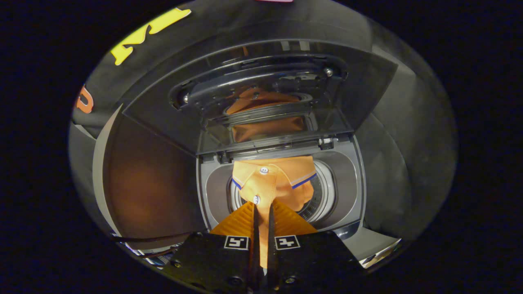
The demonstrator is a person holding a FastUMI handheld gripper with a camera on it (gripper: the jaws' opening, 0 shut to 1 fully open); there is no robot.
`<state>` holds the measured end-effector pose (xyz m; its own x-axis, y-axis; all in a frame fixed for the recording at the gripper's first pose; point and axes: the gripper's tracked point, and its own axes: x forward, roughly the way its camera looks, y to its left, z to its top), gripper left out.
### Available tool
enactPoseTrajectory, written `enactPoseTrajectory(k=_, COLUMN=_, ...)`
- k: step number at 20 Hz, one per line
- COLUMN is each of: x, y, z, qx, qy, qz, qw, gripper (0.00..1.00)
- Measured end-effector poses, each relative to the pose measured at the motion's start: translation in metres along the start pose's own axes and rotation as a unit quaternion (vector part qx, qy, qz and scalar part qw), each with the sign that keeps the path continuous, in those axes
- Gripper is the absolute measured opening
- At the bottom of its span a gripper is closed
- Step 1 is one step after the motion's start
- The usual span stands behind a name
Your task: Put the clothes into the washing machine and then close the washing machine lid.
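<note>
In the gripper view, the gripper (262,212) has its two fingers pressed close together on an orange polo shirt (271,181), with a strip of the fabric pinched in the narrow gap between them. The shirt hangs just ahead of the fingertips, its collar with blue and white trim spread across the top and two white buttons (264,170) showing down the placket. It hangs over the round drum opening (322,196) of the top-loading washing machine (351,179), partly covering the perforated metal drum beyond it. The machine's grey top frame surrounds the opening. Beyond the shirt, the washing machine lid (261,102) stands raised and open, and its glossy underside shows an orange reflection of the shirt. A dark panel (151,183) stands beside the machine.
</note>
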<state>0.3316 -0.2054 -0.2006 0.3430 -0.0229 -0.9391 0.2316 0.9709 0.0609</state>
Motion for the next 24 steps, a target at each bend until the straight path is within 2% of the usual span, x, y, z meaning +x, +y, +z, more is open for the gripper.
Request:
enactPoseTrajectory(k=2, x=0.003, y=-0.006, z=-0.002, qx=-0.007, qy=0.004, qz=-0.007, qw=1.000, gripper=0.12)
enactPoseTrajectory(k=4, x=0.006, y=-0.003, z=-0.005, qx=-0.015, qy=0.007, qz=0.005, qw=1.000, gripper=0.14)
enactPoseTrajectory(k=7, x=0.002, y=-0.003, z=-0.004, qx=-0.024, qy=-0.003, qz=0.001, qw=1.000, gripper=0.42)
enactPoseTrajectory(k=11, x=-0.009, y=-0.002, z=-0.003, qx=-0.034, qy=-0.016, qz=-0.025, qw=0.999, gripper=0.72)
enactPoseTrajectory(k=14, x=-0.024, y=0.000, z=-0.003, qx=-0.069, qy=-0.031, qz=-0.047, qw=0.996, gripper=0.75)
enactPoseTrajectory(k=17, x=-0.041, y=0.014, z=0.005, qx=-0.093, qy=-0.075, qz=-0.045, qw=0.992, gripper=0.75)
enactPoseTrajectory(k=21, x=-0.076, y=0.011, z=0.023, qx=-0.115, qy=-0.152, qz=-0.089, qw=0.978, gripper=0.75)
enactPoseTrajectory(k=24, x=-0.102, y=0.023, z=0.030, qx=-0.125, qy=-0.201, qz=-0.089, qw=0.967, gripper=0.75)
